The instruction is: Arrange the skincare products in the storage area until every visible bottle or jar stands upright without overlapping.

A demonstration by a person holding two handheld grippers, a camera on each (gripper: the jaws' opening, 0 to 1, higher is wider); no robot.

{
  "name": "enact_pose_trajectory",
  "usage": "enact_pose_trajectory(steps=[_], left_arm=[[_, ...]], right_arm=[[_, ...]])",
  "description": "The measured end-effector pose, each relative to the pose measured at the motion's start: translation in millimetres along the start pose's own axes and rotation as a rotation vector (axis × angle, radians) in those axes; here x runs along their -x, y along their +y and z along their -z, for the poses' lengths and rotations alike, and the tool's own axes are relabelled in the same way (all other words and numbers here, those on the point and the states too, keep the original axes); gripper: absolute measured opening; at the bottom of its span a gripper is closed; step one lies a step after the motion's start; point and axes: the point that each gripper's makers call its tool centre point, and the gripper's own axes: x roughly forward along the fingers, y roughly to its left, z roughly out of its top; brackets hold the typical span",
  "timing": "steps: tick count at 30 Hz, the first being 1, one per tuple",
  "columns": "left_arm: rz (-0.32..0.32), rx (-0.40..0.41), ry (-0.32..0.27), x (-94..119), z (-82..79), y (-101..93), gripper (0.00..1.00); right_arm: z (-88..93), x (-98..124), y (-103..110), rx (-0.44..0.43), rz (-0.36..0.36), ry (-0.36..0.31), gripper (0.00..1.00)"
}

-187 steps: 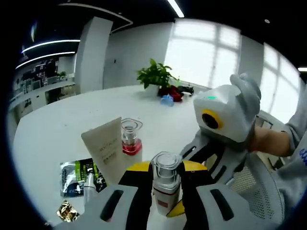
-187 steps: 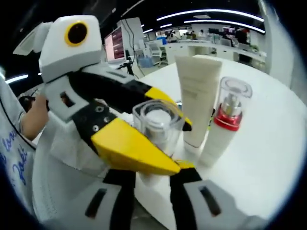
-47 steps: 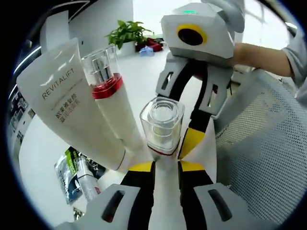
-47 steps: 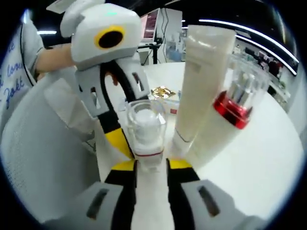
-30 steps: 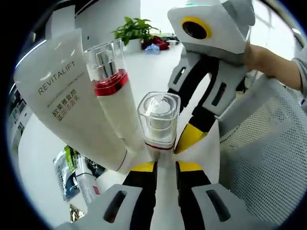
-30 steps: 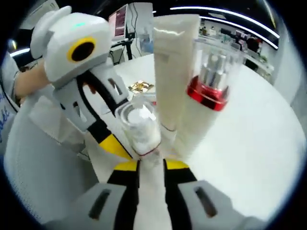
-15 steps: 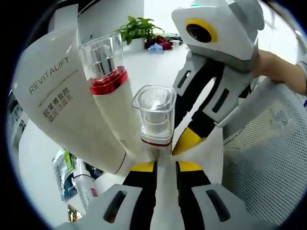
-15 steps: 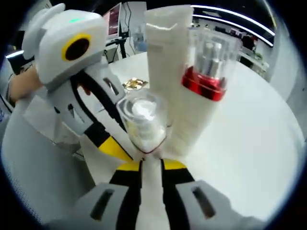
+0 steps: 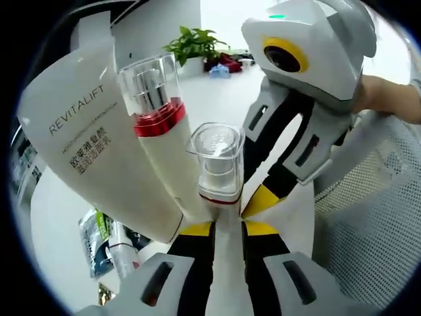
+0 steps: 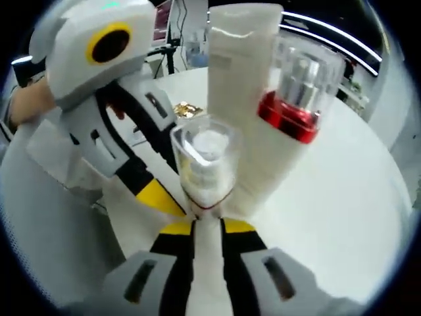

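While both grippers, left gripper (image 9: pixel 227 227) and right gripper (image 10: pixel 207 225), clamp the small pump bottle (image 9: pixel 218 164), the REVITALIFT tube (image 9: pixel 92 145) and red-collared pump bottle (image 9: pixel 158 131) stand upright just ahead-left; releasing remains.

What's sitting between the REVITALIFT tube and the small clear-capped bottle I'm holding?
In the left gripper view, the taller red-collared pump bottle stands between the REVITALIFT tube and the small clear-capped bottle, close beside both.

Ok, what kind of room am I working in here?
Most likely an open-plan office: a large white table, a potted plant by bright windows, and strip-lit desks with a monitor behind.
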Motion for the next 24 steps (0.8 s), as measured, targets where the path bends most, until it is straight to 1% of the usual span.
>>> enact_pose_trajectory(steps=[5, 8, 14, 16, 24], left_arm=[[-0.019, -0.010, -0.016, 0, -2.7, 5.9, 0.13], [-0.025, -0.009, -0.022, 0, -3.4, 6.7, 0.13], [-0.023, -0.031, -0.030, -2, -4.7, 5.4, 0.18], [-0.028, -0.035, -0.035, -2, -5.6, 6.2, 0.18], [-0.022, -0.011, -0.062, -1, -8.5, 5.9, 0.19]], right_arm=[[-3.0, -1, -4, 0.006, 0.019, -0.009, 0.15], [-2.4, -2, -4, 0.001, 0.019, -0.009, 0.15], [-3.0, -2, -7, 0.002, 0.035, -0.015, 0.14], [-3.5, -2, -9, 0.000, 0.041, -0.018, 0.14], [-4.6, -2, -11, -0.010, 0.059, -0.026, 0.14]])
